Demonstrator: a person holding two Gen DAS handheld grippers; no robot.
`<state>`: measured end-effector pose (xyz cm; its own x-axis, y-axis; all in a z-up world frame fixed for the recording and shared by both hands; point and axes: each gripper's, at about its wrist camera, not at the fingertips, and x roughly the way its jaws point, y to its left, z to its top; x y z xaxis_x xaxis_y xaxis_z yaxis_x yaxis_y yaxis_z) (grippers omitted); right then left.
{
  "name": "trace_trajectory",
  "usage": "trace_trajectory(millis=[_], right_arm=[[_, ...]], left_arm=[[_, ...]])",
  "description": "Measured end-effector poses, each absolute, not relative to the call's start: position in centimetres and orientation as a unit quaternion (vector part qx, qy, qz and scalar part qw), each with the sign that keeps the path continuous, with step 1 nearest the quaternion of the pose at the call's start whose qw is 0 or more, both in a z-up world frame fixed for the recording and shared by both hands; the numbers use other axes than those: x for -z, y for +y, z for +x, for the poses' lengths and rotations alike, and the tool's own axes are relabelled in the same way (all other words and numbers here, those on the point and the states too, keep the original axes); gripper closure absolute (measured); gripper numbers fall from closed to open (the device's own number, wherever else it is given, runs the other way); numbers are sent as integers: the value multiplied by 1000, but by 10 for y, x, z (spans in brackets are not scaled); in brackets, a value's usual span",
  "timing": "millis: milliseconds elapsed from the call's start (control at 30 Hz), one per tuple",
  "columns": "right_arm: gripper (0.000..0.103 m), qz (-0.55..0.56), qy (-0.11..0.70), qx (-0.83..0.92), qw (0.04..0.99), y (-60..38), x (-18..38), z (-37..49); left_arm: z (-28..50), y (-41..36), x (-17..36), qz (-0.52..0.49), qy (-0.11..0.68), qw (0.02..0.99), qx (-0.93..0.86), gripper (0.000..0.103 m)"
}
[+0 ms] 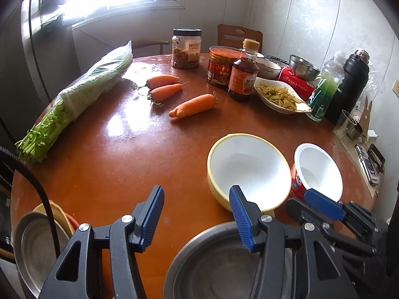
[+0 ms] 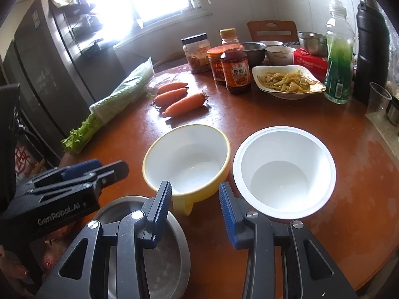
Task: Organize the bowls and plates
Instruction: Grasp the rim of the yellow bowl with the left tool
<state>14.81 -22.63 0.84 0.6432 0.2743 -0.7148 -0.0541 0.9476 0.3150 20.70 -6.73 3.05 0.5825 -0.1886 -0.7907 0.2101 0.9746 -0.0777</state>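
Yellow bowl (image 2: 187,159) sits just beyond right tool (image 2: 195,194).

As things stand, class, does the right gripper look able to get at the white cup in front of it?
Probably yes. The right gripper is open and holds nothing, and the white cup stands upright just ahead to its right. The yellow bowl sits beside the cup, apart from it, and nothing lies between.
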Motion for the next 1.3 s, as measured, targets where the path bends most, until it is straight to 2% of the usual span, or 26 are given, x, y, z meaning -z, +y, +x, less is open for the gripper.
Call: trace_trajectory(millis=[633, 833, 1300], right_arm=[[63, 118, 432, -78, 891, -222, 9, 186], [67, 81, 441, -109, 887, -213, 8, 193], [70, 41, 442, -93, 891, -208, 11, 223]], left_arm=[[241, -69, -10, 3, 461, 879, 120, 49], [249, -62, -7, -6, 467, 877, 112, 49], [258, -59, 3, -17, 482, 869, 112, 49]])
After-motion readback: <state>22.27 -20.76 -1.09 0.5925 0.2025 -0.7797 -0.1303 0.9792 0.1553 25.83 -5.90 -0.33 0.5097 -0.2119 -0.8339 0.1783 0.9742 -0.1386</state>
